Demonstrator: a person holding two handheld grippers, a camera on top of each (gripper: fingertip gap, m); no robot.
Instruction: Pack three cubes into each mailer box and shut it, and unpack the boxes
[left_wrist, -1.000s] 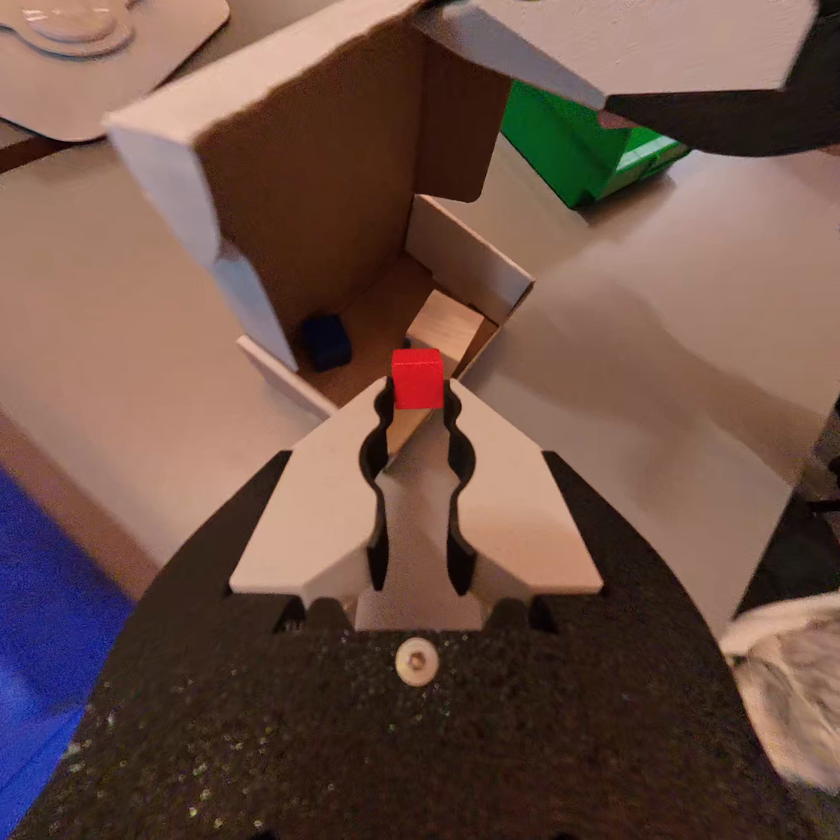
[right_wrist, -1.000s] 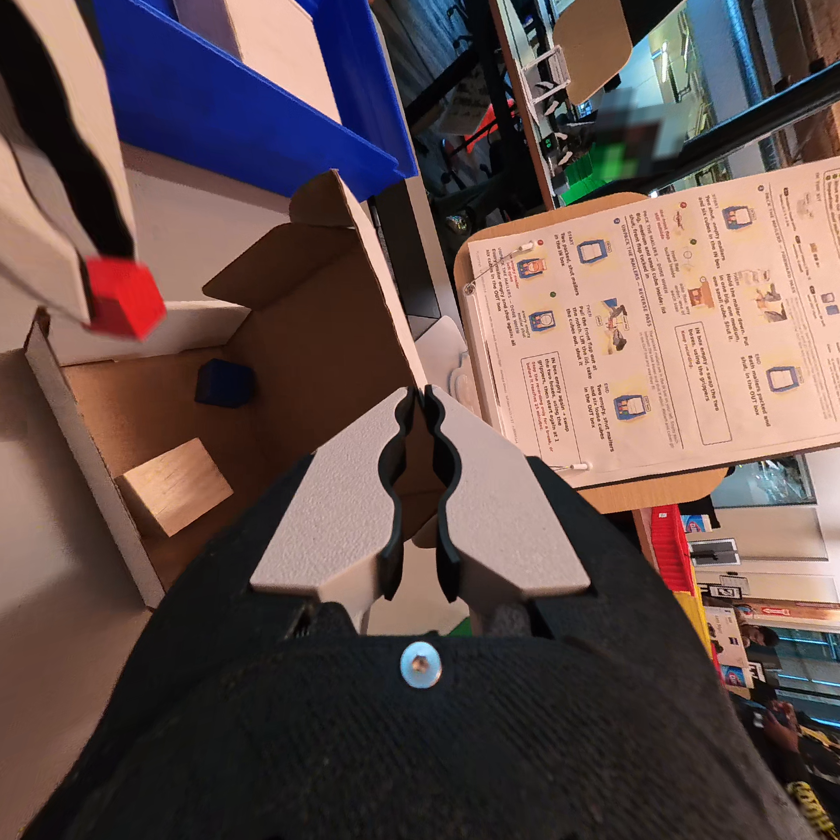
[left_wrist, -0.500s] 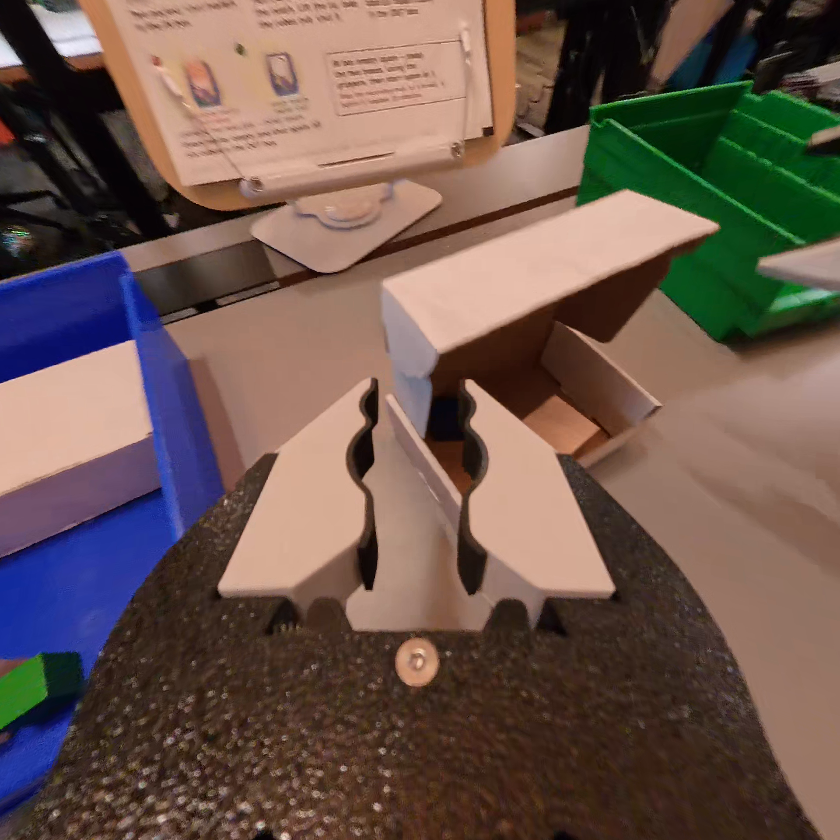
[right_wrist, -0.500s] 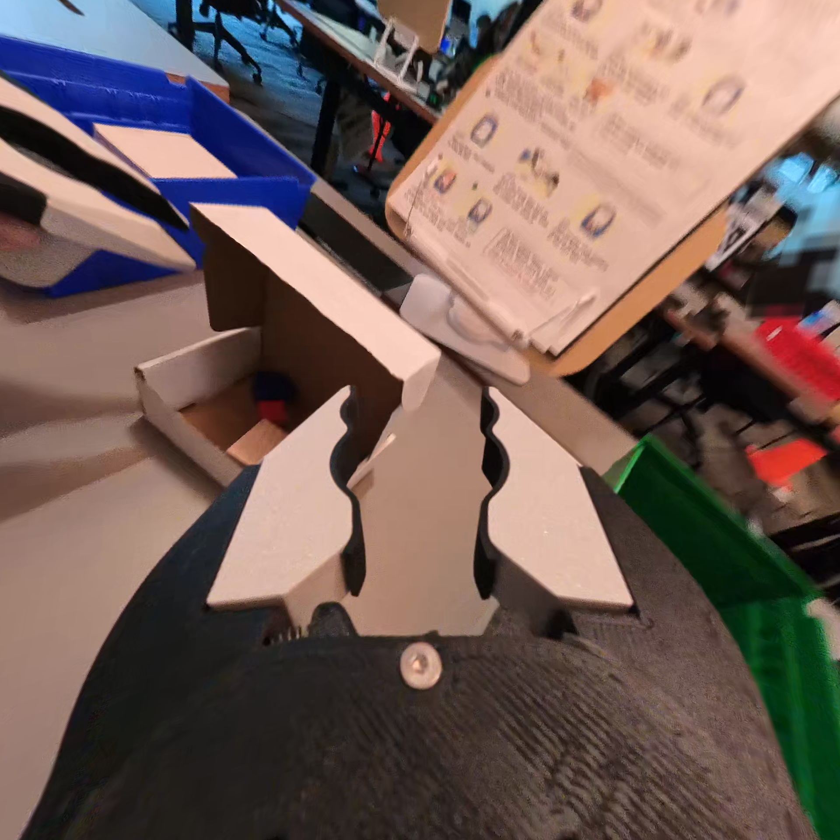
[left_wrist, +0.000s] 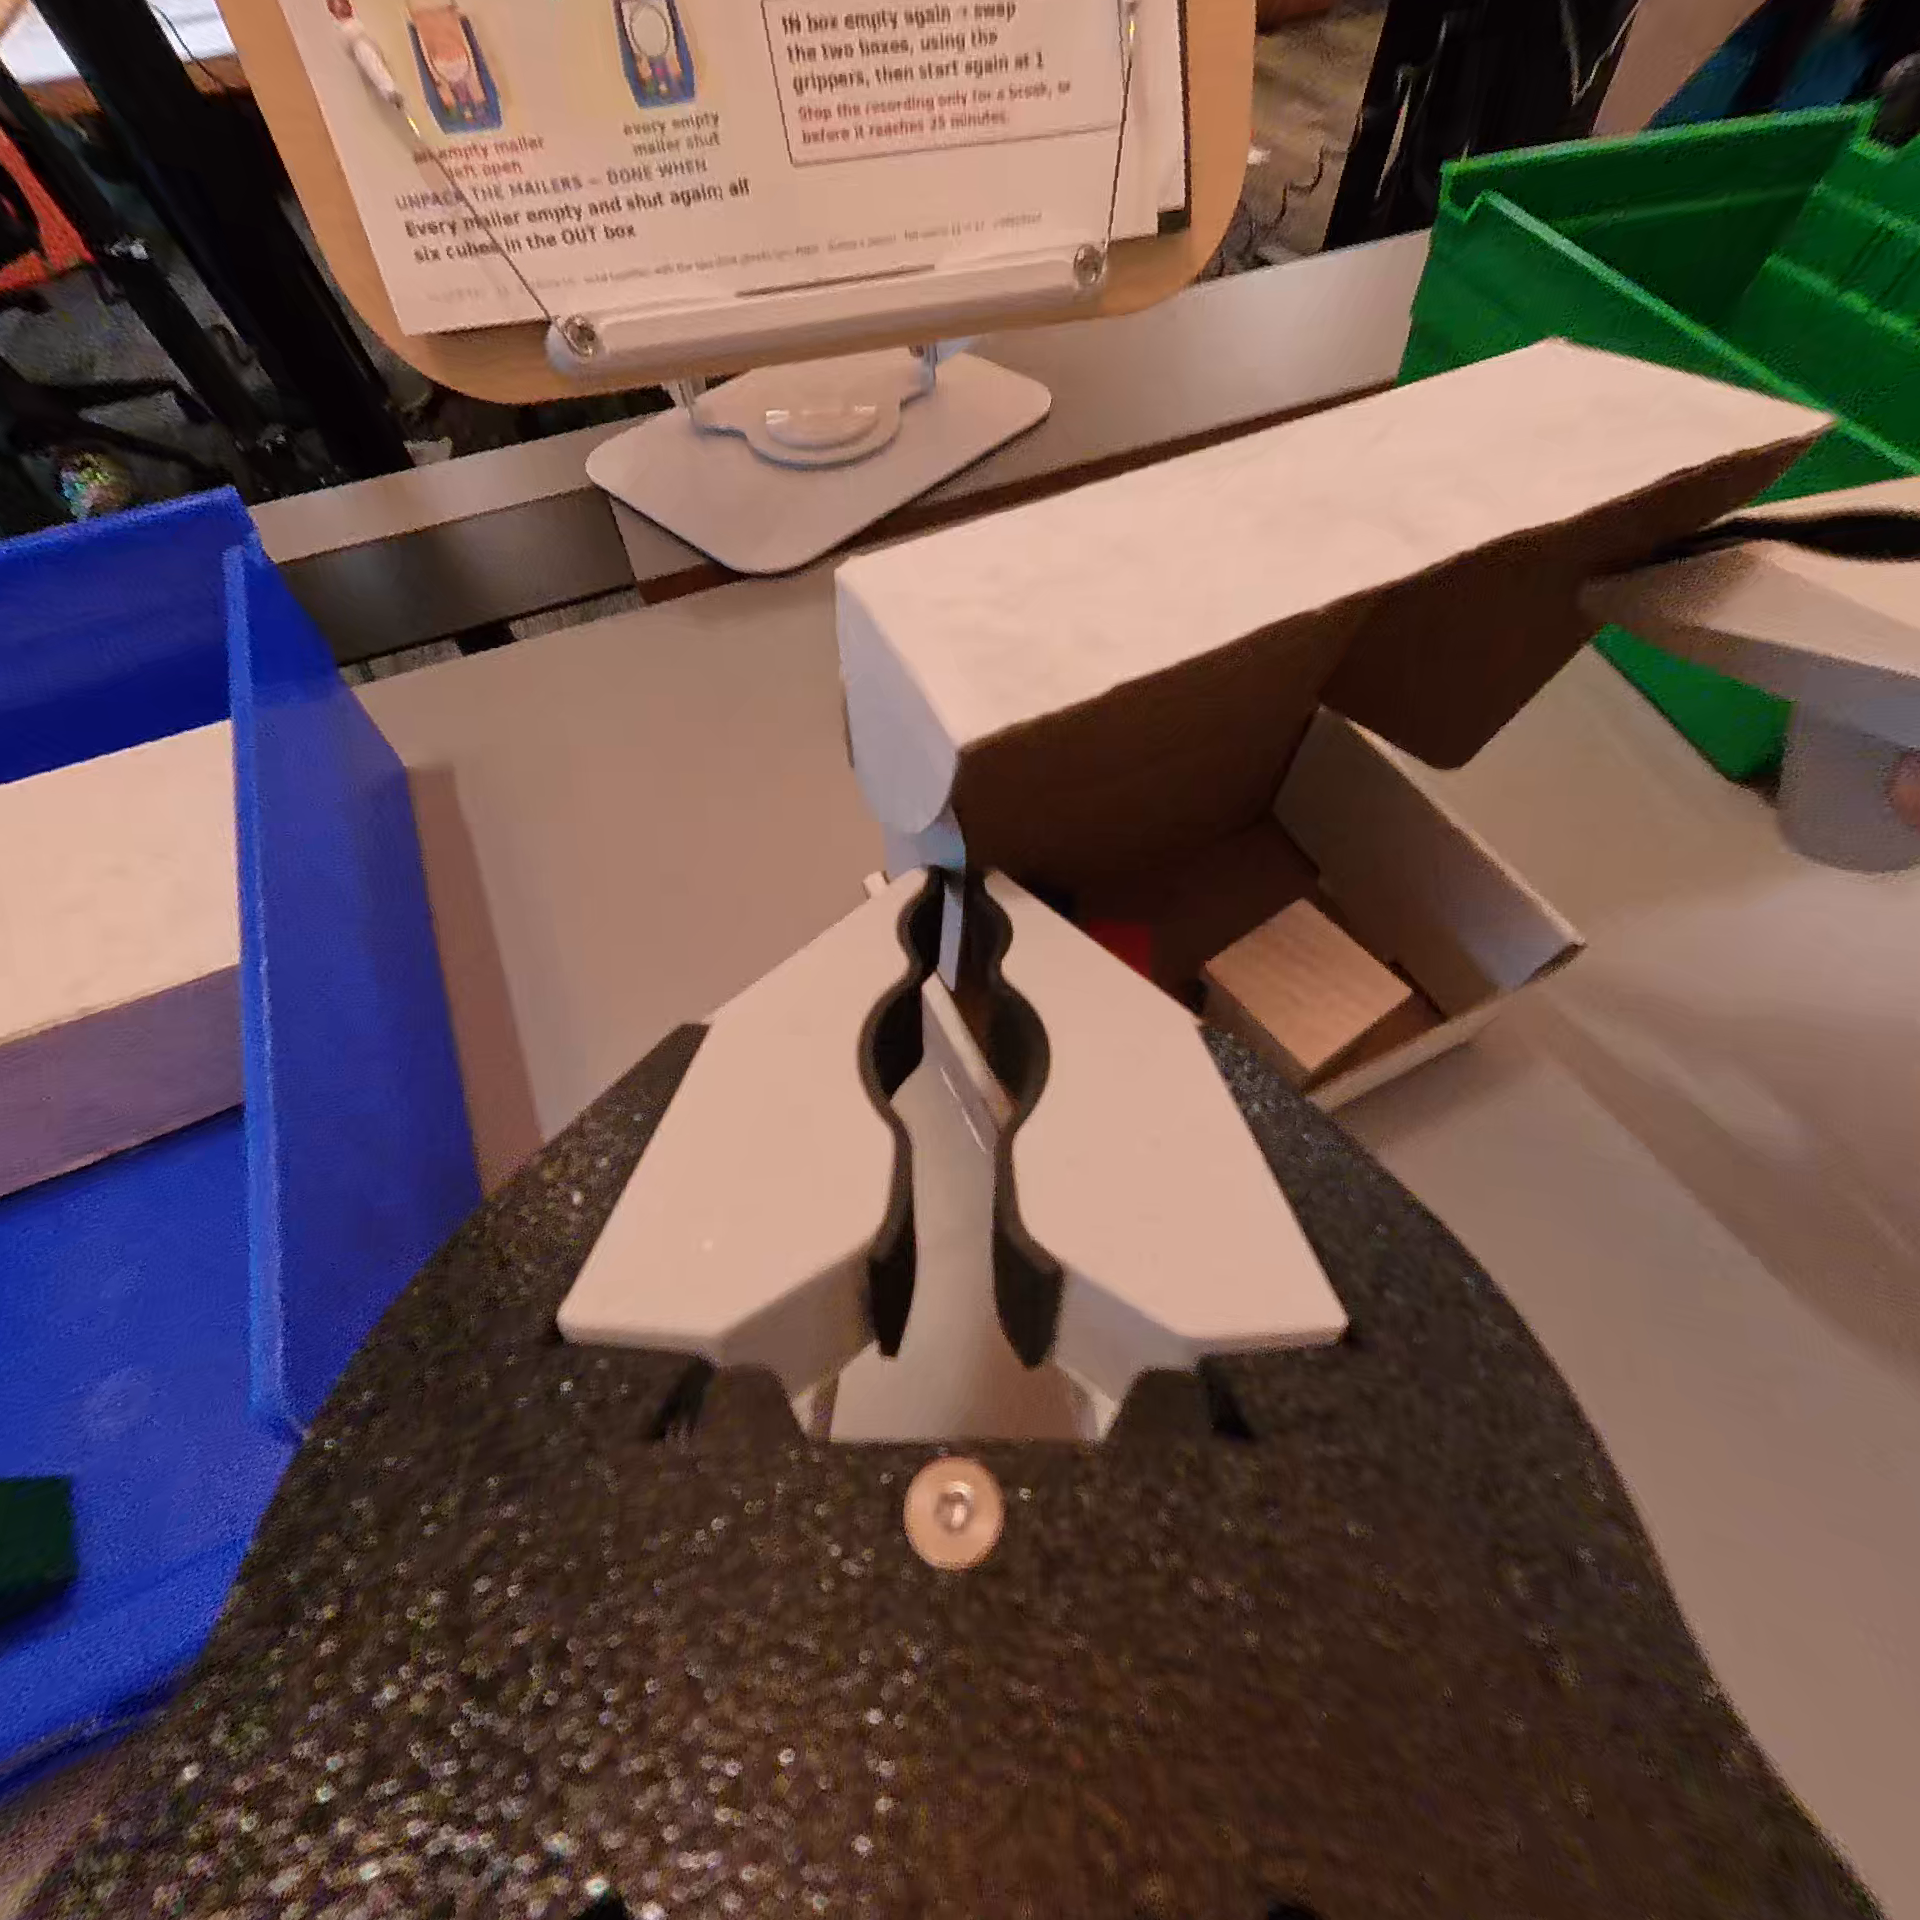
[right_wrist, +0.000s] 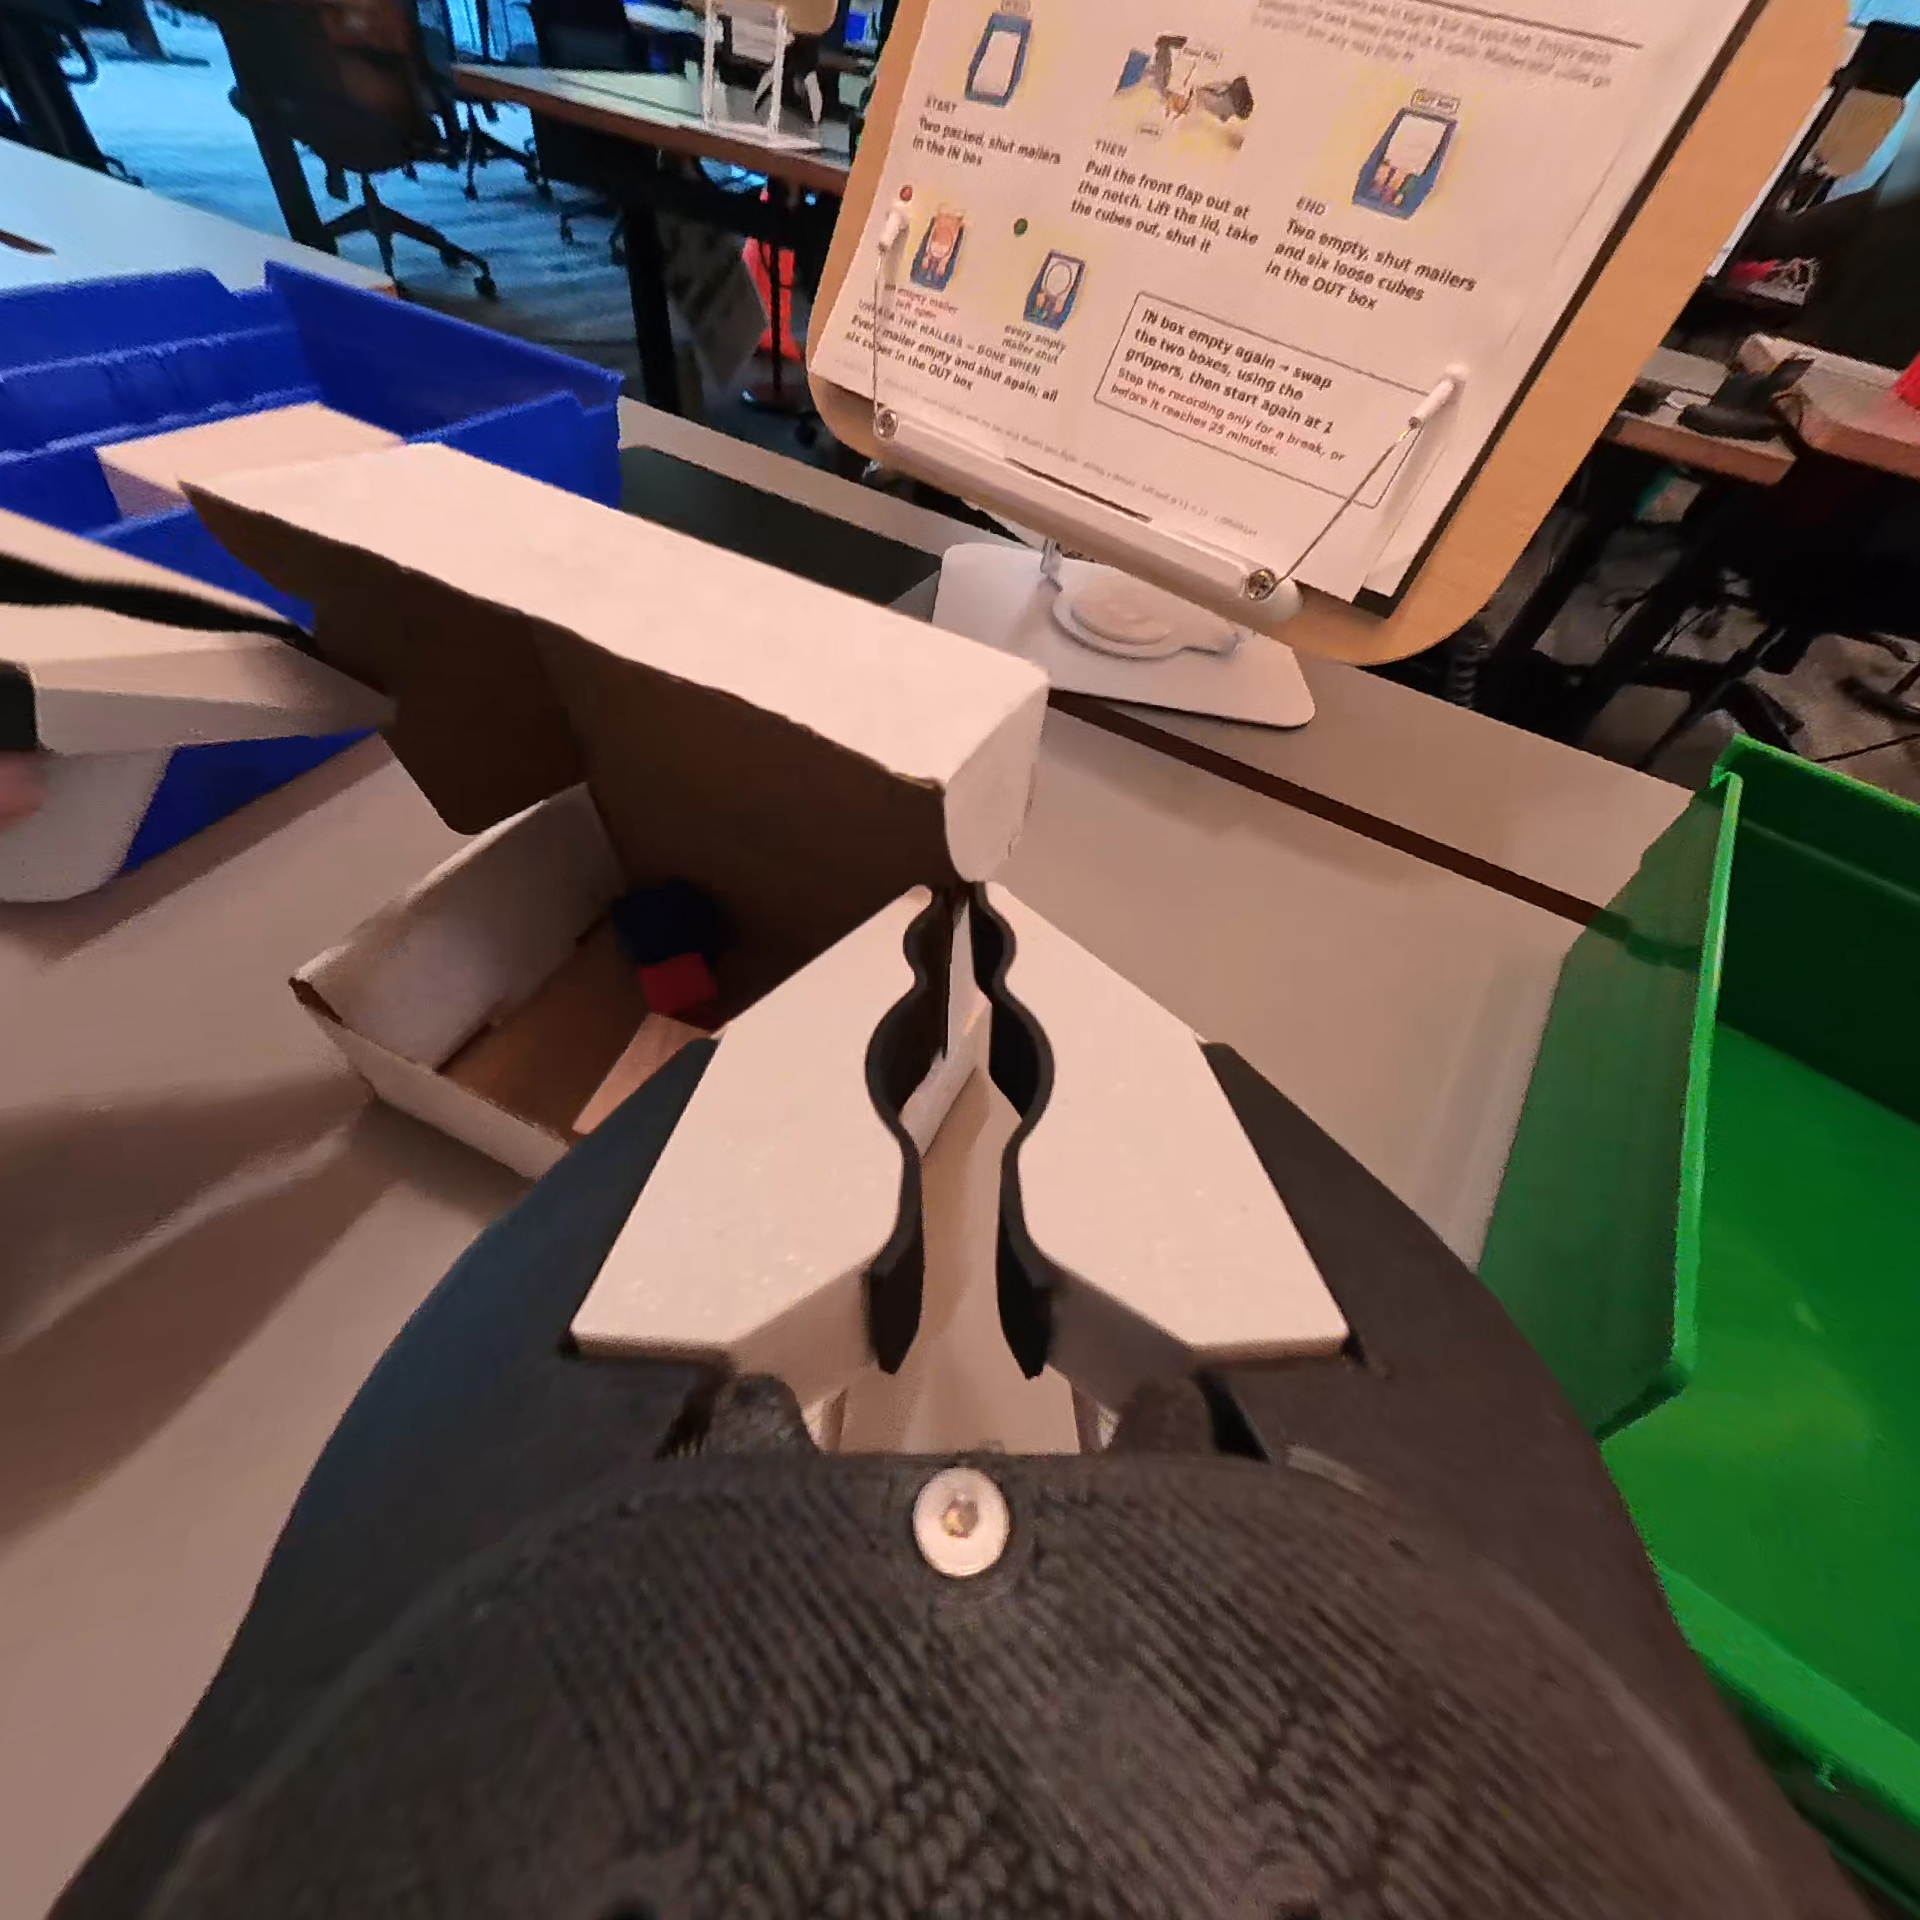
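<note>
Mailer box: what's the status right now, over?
Left gripper and right gripper each pinching a lid side flap. Mailer box half open; red cube, blue cube, wooden block inside. Nothing blocking.

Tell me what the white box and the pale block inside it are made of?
The mailer box looks like cardboard: matte white outside, plain brown inside, with thin folded flaps. The pale block seems to be unpainted wood, since faint grain lines show on top.

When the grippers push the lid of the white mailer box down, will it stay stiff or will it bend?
The lid looks like thin corrugated card, so it probably flexes a little and folds at its creases. Each gripper, left and right, pinches a side flap, which likely bends easily. The mailer box seems light and may slide.
</note>
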